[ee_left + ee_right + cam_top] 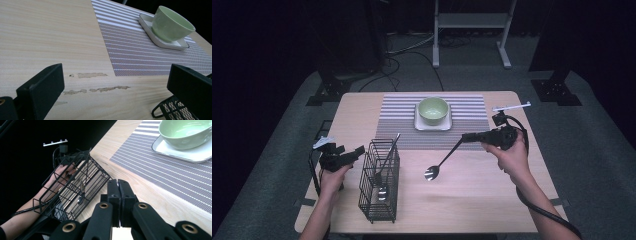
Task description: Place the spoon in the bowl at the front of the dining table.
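Observation:
My right gripper [466, 136] is shut on the handle end of a dark spoon [443, 159]. The spoon slants down and left, with its shiny bowl just over the table in front of the placemat. In the right gripper view the jaws [118, 182] are pressed flat together. My left gripper [357, 151] stands open near the table's left edge, beside a black wire basket [379, 200]. Nothing lies between its wide-apart jaws [116, 75]. A utensil [387, 157] leans upright inside the basket [70, 187].
A green bowl [433, 110] sits on a white square plate [419, 125], on a striped placemat [397, 120] at the table's far middle. Bare wood lies in front of the mat. A metal stand [472, 20] and cables are on the floor beyond.

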